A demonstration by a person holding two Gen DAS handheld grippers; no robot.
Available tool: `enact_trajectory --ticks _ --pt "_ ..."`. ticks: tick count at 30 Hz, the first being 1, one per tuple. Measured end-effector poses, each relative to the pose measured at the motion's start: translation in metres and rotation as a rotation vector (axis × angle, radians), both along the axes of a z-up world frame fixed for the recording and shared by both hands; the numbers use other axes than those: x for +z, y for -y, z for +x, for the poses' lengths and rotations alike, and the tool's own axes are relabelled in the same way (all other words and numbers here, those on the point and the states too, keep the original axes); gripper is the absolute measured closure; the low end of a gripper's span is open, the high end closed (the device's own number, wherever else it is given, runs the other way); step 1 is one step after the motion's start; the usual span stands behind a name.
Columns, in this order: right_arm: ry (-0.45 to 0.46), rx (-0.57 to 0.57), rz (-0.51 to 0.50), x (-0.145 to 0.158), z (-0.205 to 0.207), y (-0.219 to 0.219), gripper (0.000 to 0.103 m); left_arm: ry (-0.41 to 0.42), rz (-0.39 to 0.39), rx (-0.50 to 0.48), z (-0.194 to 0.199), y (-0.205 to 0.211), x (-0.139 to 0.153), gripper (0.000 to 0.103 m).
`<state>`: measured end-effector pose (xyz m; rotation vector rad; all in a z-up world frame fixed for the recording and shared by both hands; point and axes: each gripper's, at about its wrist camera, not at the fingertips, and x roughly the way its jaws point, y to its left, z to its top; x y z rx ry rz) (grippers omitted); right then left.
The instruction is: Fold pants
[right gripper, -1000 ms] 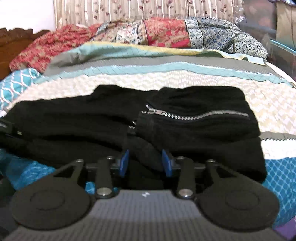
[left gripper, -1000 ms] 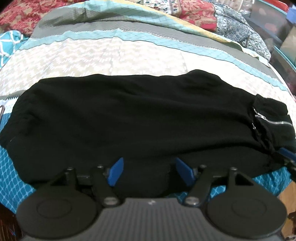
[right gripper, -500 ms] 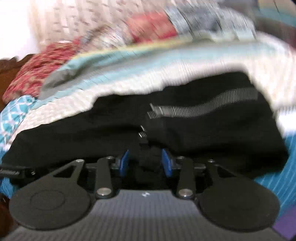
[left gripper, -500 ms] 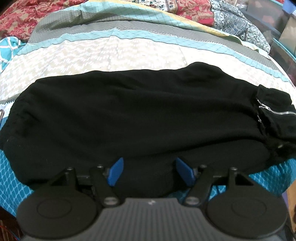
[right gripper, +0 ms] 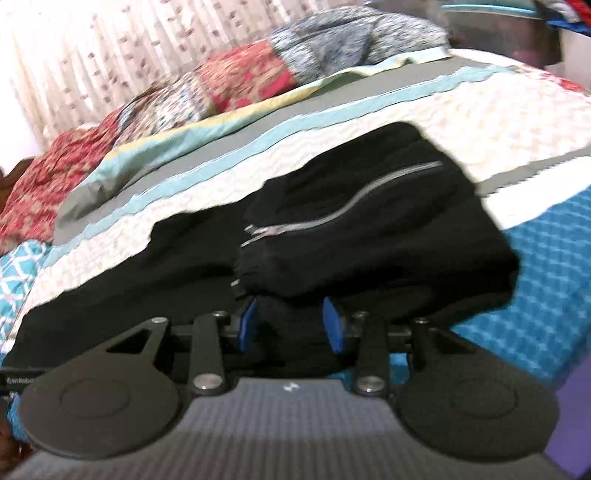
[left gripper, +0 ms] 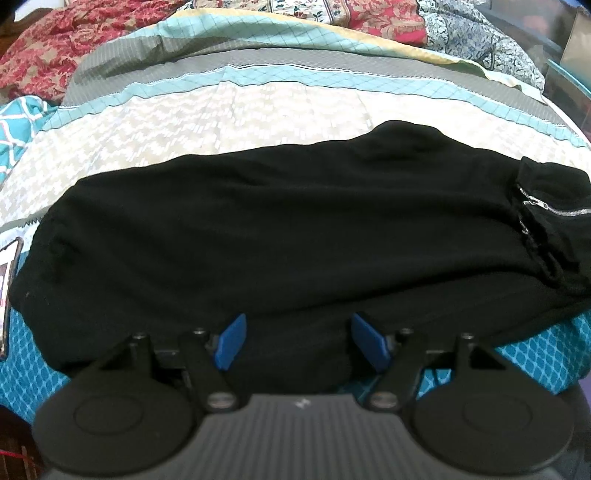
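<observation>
Black pants lie folded lengthwise across the bed, with the zippered end at the right. My left gripper hovers over their near edge, open wide, the cloth lying between its blue pads without being pressed. In the right wrist view the zippered end lies folded on top of the pants. My right gripper is at the near edge just below it, rolled to one side. It is shut on a thick lump of black cloth that fills the gap between its pads.
The pants rest on a quilt with cream, teal and grey bands. Patterned pillows line the far side. A phone lies at the left edge. Plastic bins stand beyond the bed's right side.
The right wrist has rolled, so its view of the bed now tilts, and it kept its hold on the cloth. The left gripper stayed over the near edge, unchanged in width.
</observation>
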<state>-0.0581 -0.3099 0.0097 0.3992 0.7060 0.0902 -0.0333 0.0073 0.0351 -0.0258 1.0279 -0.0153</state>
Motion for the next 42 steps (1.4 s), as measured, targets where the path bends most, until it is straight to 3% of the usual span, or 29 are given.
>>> enact_trajectory --ticks 6,10,11,16,22,24,26,29,37,40,42 --pt "0.048 -0.063 0.03 0.001 0.0 0.025 0.061 0.007 0.034 -0.032 0.001 0.016 0.008 0.038" --pt "-0.037 -0.079 0.058 -0.029 0.007 0.037 0.063 0.005 0.073 -0.07 0.004 0.034 0.011 0.038" --pt "-0.022 -0.083 0.084 -0.032 0.005 0.04 0.064 0.004 0.082 -0.077 0.004 0.039 0.011 0.038" --pt "0.028 -0.087 0.171 -0.015 -0.008 0.046 0.062 0.009 0.12 -0.118 0.012 0.064 0.017 0.038" --pt "0.104 -0.104 0.152 -0.005 -0.017 0.064 0.062 0.015 0.145 -0.176 0.023 0.101 0.022 0.038" --pt "0.075 -0.118 0.141 -0.014 -0.013 0.074 0.062 0.017 0.149 -0.202 0.028 0.115 0.024 0.038" --pt "-0.013 -0.149 0.166 -0.033 -0.007 0.083 0.062 0.023 0.149 -0.228 0.034 0.129 0.027 0.038" --pt "-0.004 -0.165 0.297 -0.041 -0.012 0.1 0.063 0.046 0.129 -0.265 0.043 0.149 0.038 0.038" --pt "0.125 -0.169 0.279 -0.024 -0.026 0.114 0.058 0.108 -0.009 -0.366 0.072 0.199 0.064 0.04" --pt "0.139 -0.172 0.284 -0.025 -0.024 0.12 0.05 0.114 -0.046 -0.433 0.084 0.222 0.068 0.041" --pt "0.148 -0.188 0.303 -0.029 -0.023 0.128 0.036 0.083 -0.082 -0.463 0.096 0.239 0.068 0.039"
